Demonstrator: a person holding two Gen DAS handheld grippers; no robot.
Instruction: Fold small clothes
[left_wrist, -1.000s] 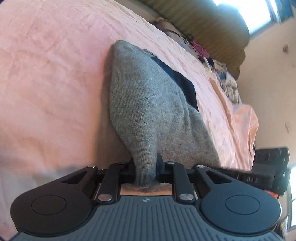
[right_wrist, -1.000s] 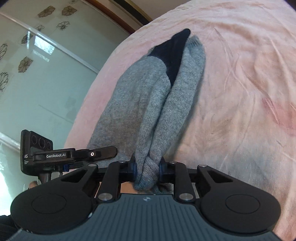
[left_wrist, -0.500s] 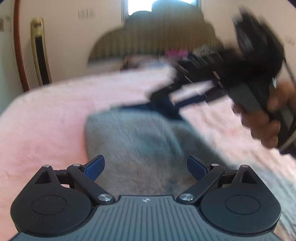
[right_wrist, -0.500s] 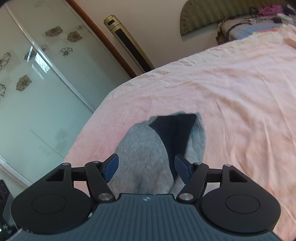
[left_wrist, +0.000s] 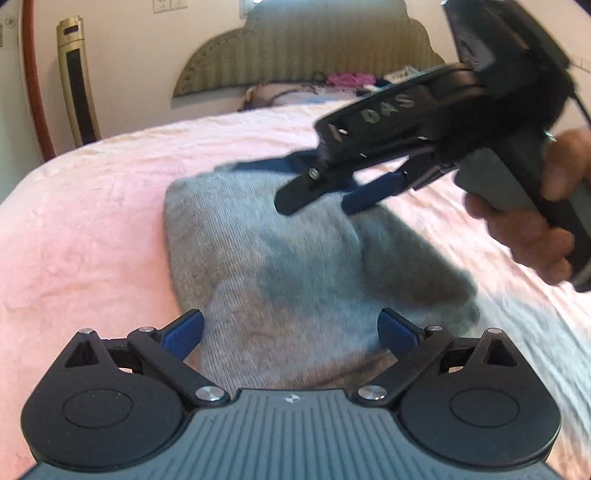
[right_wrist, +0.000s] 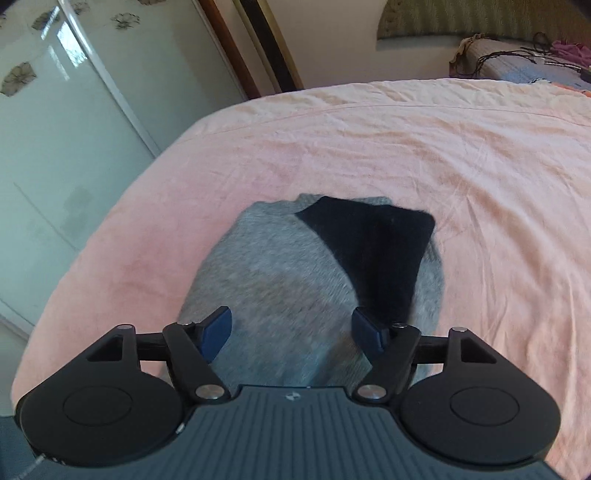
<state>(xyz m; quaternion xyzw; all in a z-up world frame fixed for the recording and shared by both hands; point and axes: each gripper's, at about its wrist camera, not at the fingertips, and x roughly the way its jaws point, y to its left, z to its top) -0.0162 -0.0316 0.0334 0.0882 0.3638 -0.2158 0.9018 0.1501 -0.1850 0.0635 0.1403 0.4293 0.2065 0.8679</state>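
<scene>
Now both the left gripper (left_wrist: 290, 328) and right gripper (right_wrist: 291, 328) gape empty, so the grey garment (right_wrist: 280, 280), its dark patch at 1 o'clock, may spring unfolded on the bed (right_wrist: 443, 147).

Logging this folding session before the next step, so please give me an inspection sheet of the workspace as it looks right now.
Surface: pink bedsheet, wrinkled.
Job's things: grey garment with a dark navy part, lying flat on the sheet.
Clutter: heap of clothes at the headboard end.
Grippers: left gripper open over the garment; right gripper open, holding nothing.
Cables: dark cords on the far bedding.
Surroundings: padded headboard, glass wardrobe door, tall gold appliance.
</scene>
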